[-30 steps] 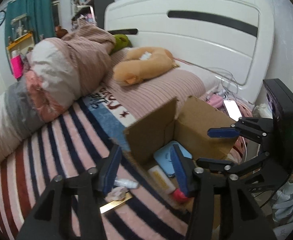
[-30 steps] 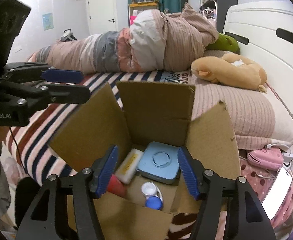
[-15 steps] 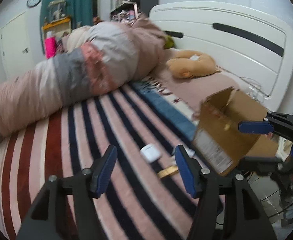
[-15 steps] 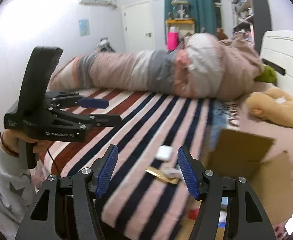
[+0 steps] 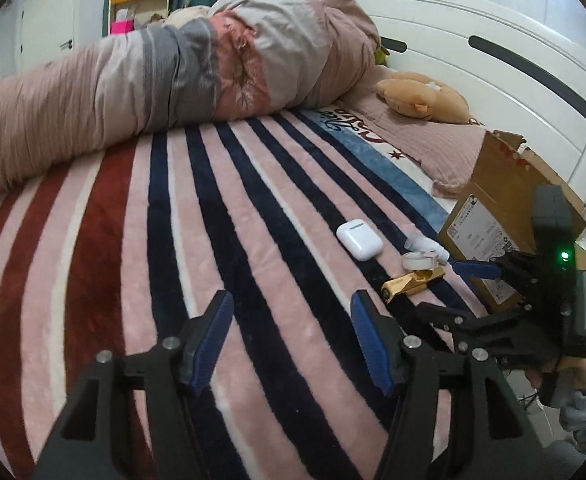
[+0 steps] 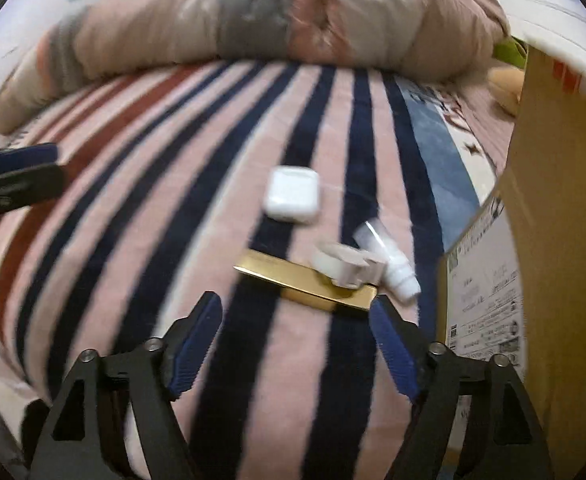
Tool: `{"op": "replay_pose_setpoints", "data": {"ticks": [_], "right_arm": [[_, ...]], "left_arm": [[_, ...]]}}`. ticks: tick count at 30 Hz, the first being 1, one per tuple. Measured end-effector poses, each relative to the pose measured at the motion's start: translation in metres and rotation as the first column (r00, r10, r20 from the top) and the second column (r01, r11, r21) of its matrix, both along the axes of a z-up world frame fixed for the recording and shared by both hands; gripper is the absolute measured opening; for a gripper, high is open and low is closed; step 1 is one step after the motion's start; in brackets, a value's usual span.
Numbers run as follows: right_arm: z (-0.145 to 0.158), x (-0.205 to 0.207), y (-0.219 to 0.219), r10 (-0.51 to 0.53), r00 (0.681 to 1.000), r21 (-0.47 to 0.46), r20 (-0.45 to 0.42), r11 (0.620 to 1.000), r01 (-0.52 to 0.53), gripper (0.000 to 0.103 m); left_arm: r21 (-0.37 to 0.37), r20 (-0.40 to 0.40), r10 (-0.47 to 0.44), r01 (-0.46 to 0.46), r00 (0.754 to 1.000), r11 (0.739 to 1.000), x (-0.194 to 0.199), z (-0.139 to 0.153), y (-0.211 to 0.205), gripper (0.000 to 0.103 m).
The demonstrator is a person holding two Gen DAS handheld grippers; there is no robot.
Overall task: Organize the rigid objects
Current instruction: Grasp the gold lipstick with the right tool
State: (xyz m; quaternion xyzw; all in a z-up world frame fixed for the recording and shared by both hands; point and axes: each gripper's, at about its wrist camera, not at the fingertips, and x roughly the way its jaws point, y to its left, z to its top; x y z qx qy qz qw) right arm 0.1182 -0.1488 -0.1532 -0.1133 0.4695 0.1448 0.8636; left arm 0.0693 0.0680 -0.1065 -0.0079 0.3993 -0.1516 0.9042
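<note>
A white earbud case (image 6: 291, 193) (image 5: 359, 239), a flat gold bar-shaped object (image 6: 305, 281) (image 5: 412, 283), a small white ring-shaped piece (image 6: 343, 263) (image 5: 419, 259) and a small white tube (image 6: 387, 259) (image 5: 427, 245) lie on the striped blanket beside an open cardboard box (image 6: 549, 216) (image 5: 509, 216). My right gripper (image 6: 297, 338) is open and empty, just short of the gold object. My left gripper (image 5: 291, 336) is open and empty, over the blanket left of the objects.
A rolled duvet (image 5: 173, 76) lies across the far side of the bed. A tan plush toy (image 5: 421, 98) rests by the white headboard (image 5: 493, 64). The bed edge runs just behind the box at right.
Both grippers have swung away from the box interior and dropped toward the loose objects on the blanket. The right gripper has come close to the gold object.
</note>
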Motion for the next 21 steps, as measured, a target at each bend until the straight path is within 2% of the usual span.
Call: {"op": "replay_pose_setpoints", "data": {"ticks": [2,4,6,8,12,13,15,16,17,18,21], "right_arm": [[-0.008,0.006,-0.006,-0.006,1.000,0.032,-0.004,0.999,0.006,0.076],[-0.013,0.010,-0.007,0.027,0.999,0.058,0.039,0.998,-0.029,0.079],[-0.022,0.016,0.000,0.061,0.996,-0.006,0.066,0.998,-0.061,0.081],[-0.026,0.016,0.004,0.091,0.993,-0.032,0.076,0.996,-0.089,0.084],[-0.018,0.005,0.004,0.187,0.981,0.092,0.046,0.977,-0.191,0.081],[-0.015,0.001,0.006,0.233,0.972,0.137,0.028,0.962,-0.234,0.076],[-0.011,-0.006,0.013,0.328,0.944,0.246,-0.015,0.917,-0.315,0.058],[-0.011,-0.007,0.016,0.362,0.931,0.291,-0.045,0.896,-0.334,0.037],[-0.010,-0.009,0.020,0.393,0.917,0.341,-0.073,0.874,-0.347,0.029],[-0.009,-0.014,0.023,0.393,0.917,0.341,-0.071,0.873,-0.348,0.028],[-0.001,-0.019,0.027,0.320,0.945,0.151,0.064,0.933,-0.326,0.033]], "left_arm": [[0.000,-0.006,0.001,-0.001,1.000,1.000,0.003,-0.003,0.000,0.058],[-0.007,-0.008,0.004,-0.004,1.000,1.000,0.005,-0.006,0.000,0.058],[-0.019,-0.012,0.001,-0.001,1.000,1.000,0.005,-0.008,-0.001,0.058],[-0.018,-0.014,-0.002,0.002,1.000,1.000,0.005,-0.009,-0.001,0.058],[-0.008,-0.022,0.000,0.000,1.000,1.000,0.004,-0.011,-0.001,0.058],[-0.009,-0.024,0.001,-0.001,1.000,1.000,0.004,-0.011,-0.001,0.058],[-0.015,-0.026,-0.001,0.000,1.000,1.000,0.004,-0.011,-0.001,0.058],[-0.016,-0.025,-0.001,0.001,1.000,1.000,0.004,-0.011,-0.002,0.058],[-0.016,-0.024,0.000,0.000,1.000,1.000,0.003,-0.010,-0.001,0.058],[-0.014,-0.026,0.002,-0.003,1.000,1.000,0.003,-0.010,-0.001,0.058],[-0.010,-0.027,0.003,-0.003,1.000,1.000,0.001,-0.010,-0.001,0.058]]}}
